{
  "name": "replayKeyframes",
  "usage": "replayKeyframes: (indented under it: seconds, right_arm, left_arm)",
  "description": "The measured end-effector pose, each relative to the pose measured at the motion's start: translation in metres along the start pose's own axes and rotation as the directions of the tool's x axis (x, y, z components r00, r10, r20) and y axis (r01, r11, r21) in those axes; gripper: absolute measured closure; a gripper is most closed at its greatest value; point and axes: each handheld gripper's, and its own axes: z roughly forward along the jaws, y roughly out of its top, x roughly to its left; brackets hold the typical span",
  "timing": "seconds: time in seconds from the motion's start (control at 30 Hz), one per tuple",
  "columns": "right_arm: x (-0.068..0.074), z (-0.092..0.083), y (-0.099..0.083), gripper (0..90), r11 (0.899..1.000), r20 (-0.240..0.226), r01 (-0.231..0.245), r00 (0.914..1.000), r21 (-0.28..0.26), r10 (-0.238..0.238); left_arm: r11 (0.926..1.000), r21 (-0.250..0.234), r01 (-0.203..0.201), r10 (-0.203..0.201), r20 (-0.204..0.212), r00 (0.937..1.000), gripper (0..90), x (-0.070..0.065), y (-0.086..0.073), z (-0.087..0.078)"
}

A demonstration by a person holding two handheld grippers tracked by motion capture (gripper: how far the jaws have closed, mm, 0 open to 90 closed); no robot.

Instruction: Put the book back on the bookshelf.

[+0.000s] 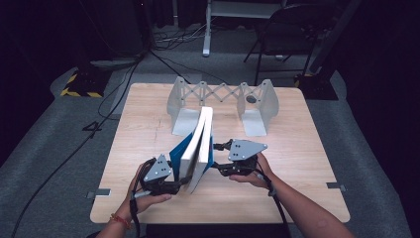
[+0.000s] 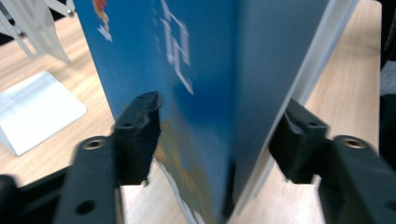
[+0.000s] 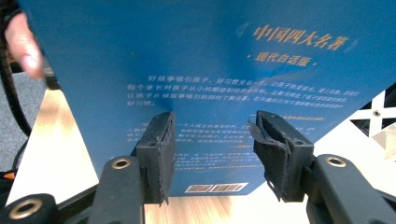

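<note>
The books (image 1: 198,148) stand mid-table as a wall between the left gripper (image 1: 171,184) at 7 o'clock and the right gripper (image 1: 224,166) at 5; the bookend rack (image 1: 220,94) blocks 12 o'clock, its two plates on the table (image 1: 302,148); bare wood lies open at 3 and 9 o'clock, and along the near edge at 6.

Overhead cam: my fixed view, facing fwd/down over table (image 1: 148,124). L gripper cam: right up against books (image 2: 187,93), looking along its jaws at spine edge. R gripper cam: equally close, facing back cover. All share books.
</note>
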Motion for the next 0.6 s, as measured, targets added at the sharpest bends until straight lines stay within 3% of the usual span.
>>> replayKeyframes:
  seconds: [0.13, 0.3, 0.37, 0.43, 0.47, 0.5, 0.6]
  right_arm:
    - [-0.001, 0.002, -0.001, 48.5, 1.000, -0.004, -0.010, 0.9999, 0.001, 0.010]
    - [0.000, 0.004, 0.000, 48.6, 1.000, 0.004, -0.016, 0.9999, -0.004, 0.016]
    - [0.000, 0.006, 0.001, 48.6, 1.000, 0.005, -0.020, 0.9998, -0.005, 0.020]
    - [0.001, 0.008, 0.002, 48.6, 1.000, 0.008, -0.021, 0.9997, -0.009, 0.021]
    - [0.001, 0.008, 0.002, 48.6, 1.000, 0.008, -0.021, 0.9997, -0.009, 0.021]
    - [0.002, 0.010, 0.003, 48.8, 1.000, 0.013, -0.030, 0.9995, -0.011, 0.030]
    - [0.003, 0.014, 0.005, 48.9, 1.000, 0.021, -0.027, 0.9994, -0.013, 0.027]
  left_arm:
    - [0.9996, -0.007, 0.027, -0.028, -0.012, 0.9996, 26.8, -0.012, -0.003, -0.004]
    - [0.9999, 0.010, 0.003, -0.004, 0.006, 1.0000, 20.3, -0.030, 0.000, 0.004]
    - [0.9999, 0.014, 0.008, -0.007, -0.032, 0.9995, 15.4, -0.038, 0.003, 0.010]
    - [0.9988, -0.009, 0.049, -0.049, -0.084, 0.9952, 15.5, -0.040, 0.004, 0.014]
    - [0.9988, -0.009, 0.049, -0.049, -0.084, 0.9952, 15.4, -0.040, 0.004, 0.014]
    - [0.9973, -0.018, 0.071, -0.072, -0.126, 0.9894, 14.9, -0.042, 0.005, 0.019]
    - [0.9964, -0.021, 0.082, -0.085, -0.190, 0.9780, 14.7, -0.043, 0.007, 0.026]
